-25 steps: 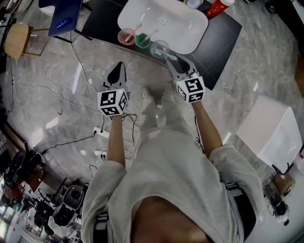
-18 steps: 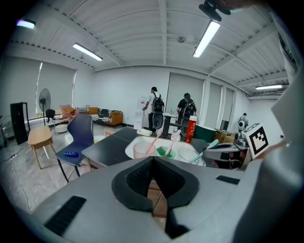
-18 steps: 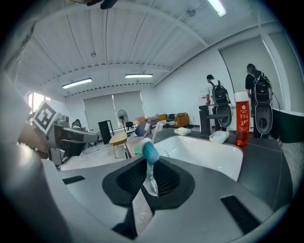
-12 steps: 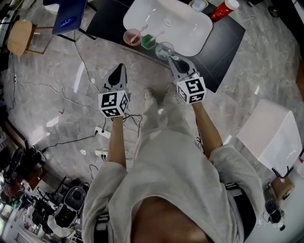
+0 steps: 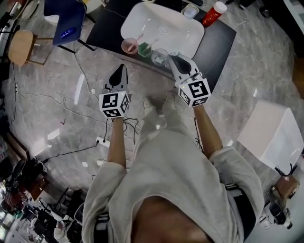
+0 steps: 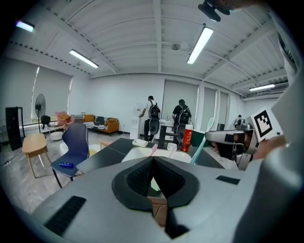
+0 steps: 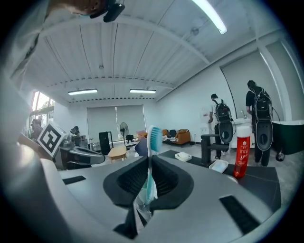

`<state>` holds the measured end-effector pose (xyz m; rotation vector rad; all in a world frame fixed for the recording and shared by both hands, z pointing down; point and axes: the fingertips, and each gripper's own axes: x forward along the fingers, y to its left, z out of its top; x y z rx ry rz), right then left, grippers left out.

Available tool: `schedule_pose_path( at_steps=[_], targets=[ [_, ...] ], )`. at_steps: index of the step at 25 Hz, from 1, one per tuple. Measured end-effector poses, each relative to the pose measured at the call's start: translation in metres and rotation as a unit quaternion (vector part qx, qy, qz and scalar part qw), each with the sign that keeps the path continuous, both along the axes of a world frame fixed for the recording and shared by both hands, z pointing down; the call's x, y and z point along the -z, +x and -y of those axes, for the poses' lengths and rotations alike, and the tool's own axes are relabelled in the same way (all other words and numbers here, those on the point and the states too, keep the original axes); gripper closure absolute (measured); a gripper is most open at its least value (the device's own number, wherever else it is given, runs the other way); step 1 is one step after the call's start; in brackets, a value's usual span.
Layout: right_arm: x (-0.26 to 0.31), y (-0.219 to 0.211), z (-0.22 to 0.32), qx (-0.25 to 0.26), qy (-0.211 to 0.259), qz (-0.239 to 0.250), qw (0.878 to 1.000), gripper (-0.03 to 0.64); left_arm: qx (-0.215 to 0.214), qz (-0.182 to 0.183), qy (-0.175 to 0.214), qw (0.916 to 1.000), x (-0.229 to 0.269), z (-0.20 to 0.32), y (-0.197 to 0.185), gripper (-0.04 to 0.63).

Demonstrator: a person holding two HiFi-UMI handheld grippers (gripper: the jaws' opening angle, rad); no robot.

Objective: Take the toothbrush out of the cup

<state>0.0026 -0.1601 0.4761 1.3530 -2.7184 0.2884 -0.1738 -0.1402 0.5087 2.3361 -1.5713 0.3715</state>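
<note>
Upward since a second ago: my right gripper [image 5: 172, 57] has lifted, its marker cube [image 5: 194, 92] larger in the head view, and its jaws have just been closing; they now stand almost together, pinched on the handle of the toothbrush [image 7: 151, 163], bristle head upright above the pads; my left gripper [image 6: 153, 163] hangs short of the basin [image 5: 142, 21] on its left side, jaws together on nothing; clear cup [image 5: 159, 56] sits at the basin's near edge, rightmost of three, with a green cup [image 5: 143, 49] and a pink cup [image 5: 128, 46] beside it along that edge; red bottle [image 5: 211, 13] stands past the basin's far right corner; toothbrush is over the clear cup, its lower end running down toward the rim in the right gripper view; cannot tell whether the tip is out yet; handling, as I judge it: light, stiff plastic, smooth and probably slippery, so little squeeze is needed but it may pivot between the pads; hold is mid-handle, below the bristles, which seems the right place; cup looks light and could tip if the brush end drags its rim, so a straight lift suits.
</note>
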Motion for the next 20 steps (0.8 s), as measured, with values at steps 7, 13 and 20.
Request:
schedule_pose_path(
  at_steps=[7, 13, 20],
  targets=[
    [0.044, 0.046, 0.006, -0.057, 0.036, 0.020, 0.998, 0.577, -0.035, -0.009, 0.018, 0.9992, 0.014, 0.015, 0.030, 0.571],
    [0.055, 0.108, -0.001, -0.126, 0.046, 0.000, 0.991, 0.577, -0.085, -0.018, 0.025, 0.9959, 0.020, 0.024, 0.074, 0.571],
    [0.040, 0.188, -0.020, -0.197, 0.034, -0.067, 0.978, 0.577, -0.139, -0.027, 0.024, 0.9897, 0.019, 0.029, 0.127, 0.571]
  ],
)
